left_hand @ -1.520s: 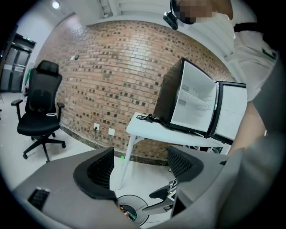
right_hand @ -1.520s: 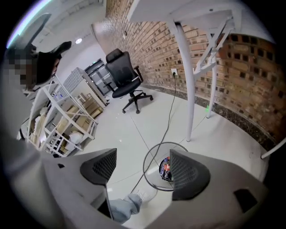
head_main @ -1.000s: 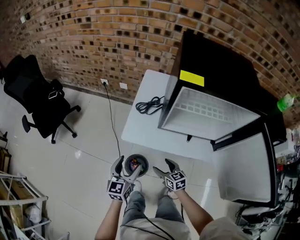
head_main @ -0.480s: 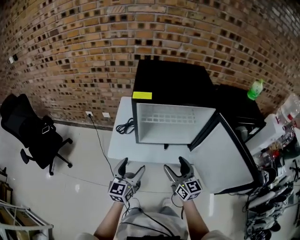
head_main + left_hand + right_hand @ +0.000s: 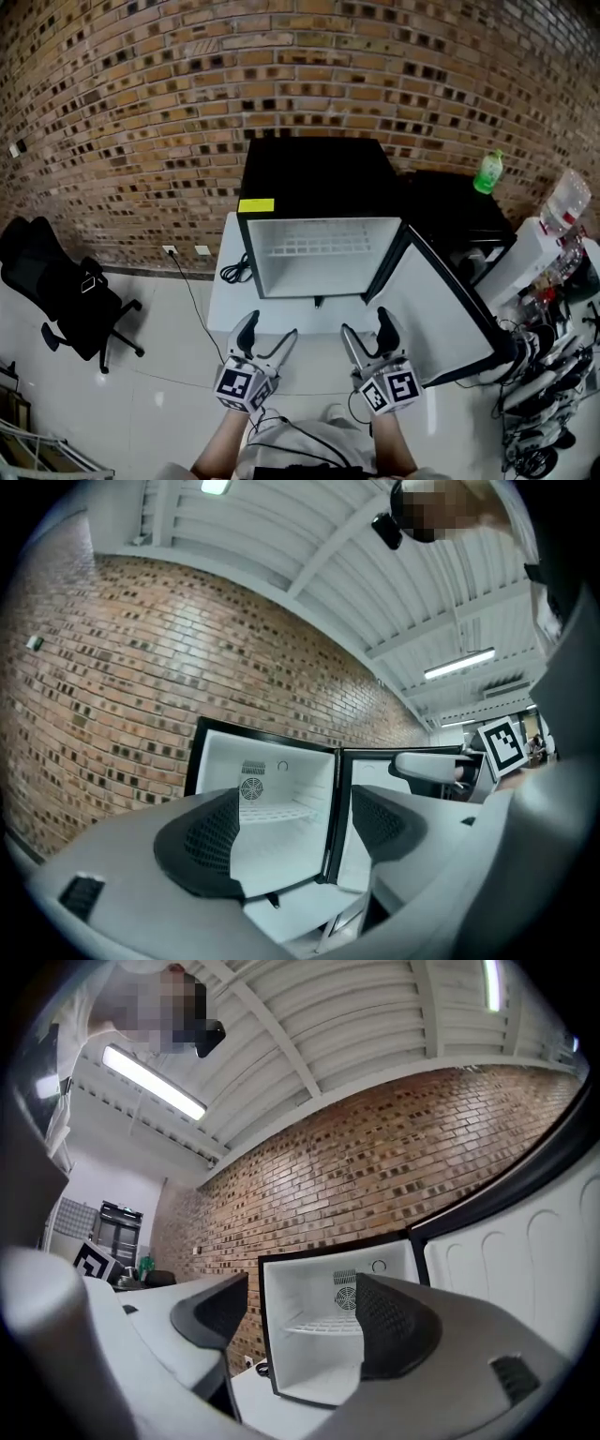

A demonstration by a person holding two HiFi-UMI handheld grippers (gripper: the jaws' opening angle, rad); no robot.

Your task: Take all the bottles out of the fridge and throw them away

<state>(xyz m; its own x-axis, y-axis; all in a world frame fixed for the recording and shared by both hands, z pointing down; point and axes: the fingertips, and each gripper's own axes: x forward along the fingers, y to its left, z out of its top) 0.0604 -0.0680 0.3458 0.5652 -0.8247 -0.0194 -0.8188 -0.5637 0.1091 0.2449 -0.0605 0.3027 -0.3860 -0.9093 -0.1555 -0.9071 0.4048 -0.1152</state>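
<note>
- Fridge [image 5: 319,253]: it stands on the white table [image 5: 223,302] with its door [image 5: 441,314] swung wide to your right.
- The compartment and the wire shelf [image 5: 323,1327] show bare in the head view and both gripper views. No bottle is visible inside.
- Left gripper [image 5: 269,330]: the jaws stand well apart with nothing between them. It is level, just short of the fridge opening.
- Right gripper [image 5: 367,325]: the jaws have just been closing a little but are still wide apart, and they hold nothing.
- Green bottle [image 5: 487,172]: it is upright on the dark cabinet [image 5: 450,202] beside the fridge, well away from both grippers.
- Progress: judge the emptying step as complete or nearly so. No bin is in view, so you cannot confirm disposal here.
- Remaining: check the door's inner side, which is only partly shown.
</note>
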